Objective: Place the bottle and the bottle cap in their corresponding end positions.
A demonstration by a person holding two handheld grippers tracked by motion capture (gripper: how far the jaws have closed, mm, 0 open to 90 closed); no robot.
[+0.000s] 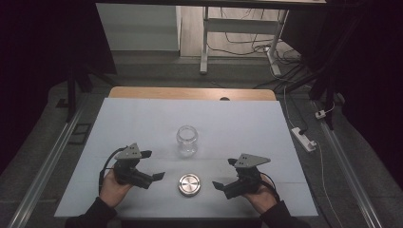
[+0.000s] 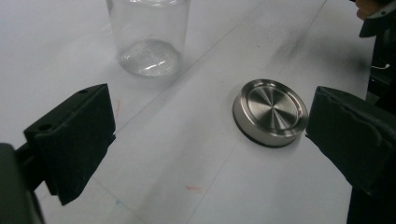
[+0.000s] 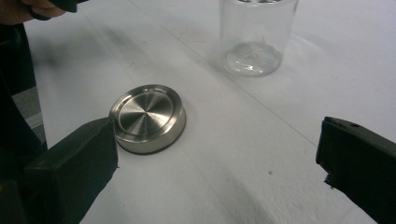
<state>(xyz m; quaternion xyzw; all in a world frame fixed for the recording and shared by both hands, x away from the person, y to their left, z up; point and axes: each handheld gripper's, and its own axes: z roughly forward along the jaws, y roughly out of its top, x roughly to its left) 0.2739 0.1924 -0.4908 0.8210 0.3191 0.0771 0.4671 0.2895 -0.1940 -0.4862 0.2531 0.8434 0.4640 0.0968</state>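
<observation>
A clear glass jar [image 1: 187, 139] stands upright without a lid in the middle of the white table [image 1: 142, 123]. Its round brushed-metal lid [image 1: 189, 184] lies flat nearer the front edge. My left gripper [image 1: 153, 165] rests open to the left of the lid, a hand around it. My right gripper [image 1: 225, 174] rests open to the right of the lid. In the left gripper view the lid [image 2: 271, 111] lies close to the right jaw and the jar [image 2: 149, 37] stands behind. The right gripper view has the lid [image 3: 147, 117] beside the left jaw and the jar [image 3: 256, 35] farther off.
The table top has a wooden strip [image 1: 190, 93] along its far edge. Behind it stand a white desk frame [image 1: 205, 42] and loose cables [image 1: 247, 45] on the floor. A power strip [image 1: 304, 138] lies on the floor at the right.
</observation>
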